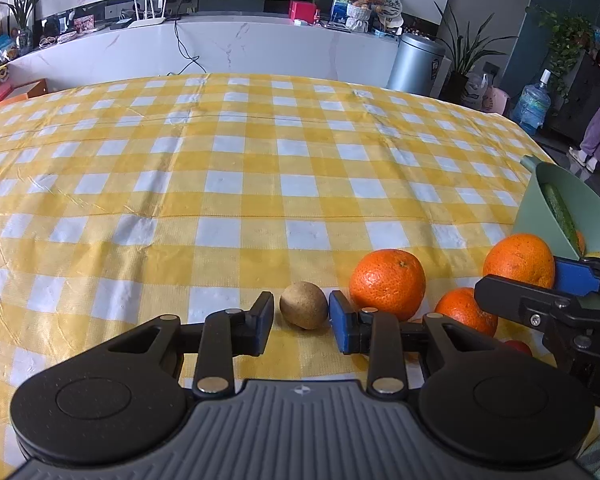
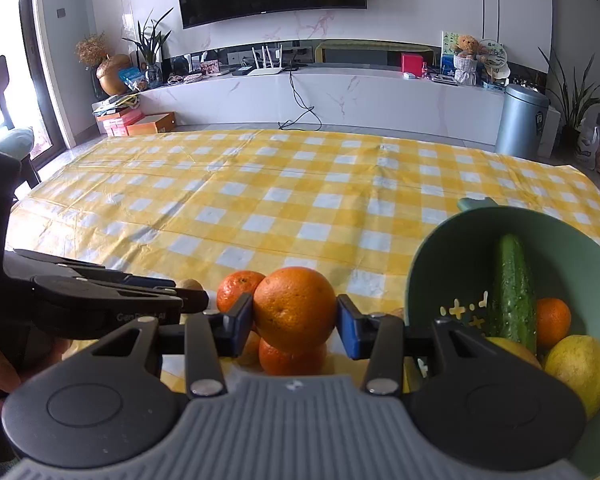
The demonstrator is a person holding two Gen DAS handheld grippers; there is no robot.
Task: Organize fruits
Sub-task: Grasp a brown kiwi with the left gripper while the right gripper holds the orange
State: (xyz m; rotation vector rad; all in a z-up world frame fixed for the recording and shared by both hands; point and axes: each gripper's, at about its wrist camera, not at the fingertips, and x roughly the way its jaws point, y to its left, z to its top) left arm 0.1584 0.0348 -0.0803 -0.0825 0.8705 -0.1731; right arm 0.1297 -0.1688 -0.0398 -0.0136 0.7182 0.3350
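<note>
A brown kiwi (image 1: 303, 306) lies on the yellow checked tablecloth (image 1: 220, 200) between the pads of my left gripper (image 1: 302, 322). The pads stand close on either side, with a sliver of cloth showing at the left pad, so it is open. My right gripper (image 2: 295, 320) is shut on a large orange (image 2: 295, 310), held just above other fruit. Two more oranges (image 1: 387, 284) (image 1: 466, 310) rest on the cloth beside the kiwi. In the right wrist view the left gripper (image 2: 192, 298) comes in from the left, with the kiwi (image 2: 190, 283) peeking behind it.
A green colander bowl (image 2: 460, 240) at the right holds a cucumber (image 2: 514, 292), a small orange (image 2: 552, 320) and yellow fruit (image 2: 580, 368). A small red fruit (image 1: 518, 346) lies under the right gripper. Beyond the table's far edge stand a white cabinet and a grey bin (image 1: 416, 62).
</note>
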